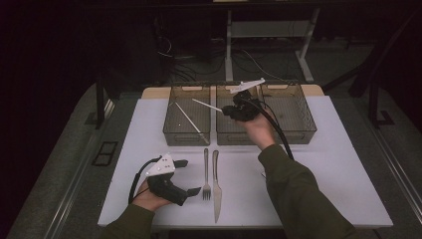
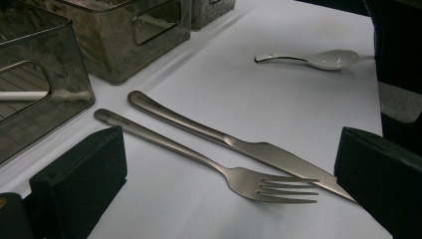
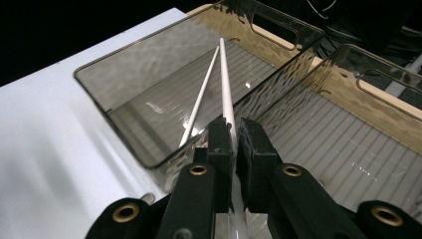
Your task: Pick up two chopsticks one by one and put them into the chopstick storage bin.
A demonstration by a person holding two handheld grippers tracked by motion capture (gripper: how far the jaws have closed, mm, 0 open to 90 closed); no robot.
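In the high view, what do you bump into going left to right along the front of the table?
Left gripper → fork → knife → the person's right sleeve.

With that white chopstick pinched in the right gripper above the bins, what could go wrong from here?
1. The right gripper pinches the white chopstick near one end, so the long free length could swing or slip.
2. Its tip could snag the left bin wall and miss the second chopstick inside.
3. The sleeve lies close to the knife and fork; pulling back could nudge them.
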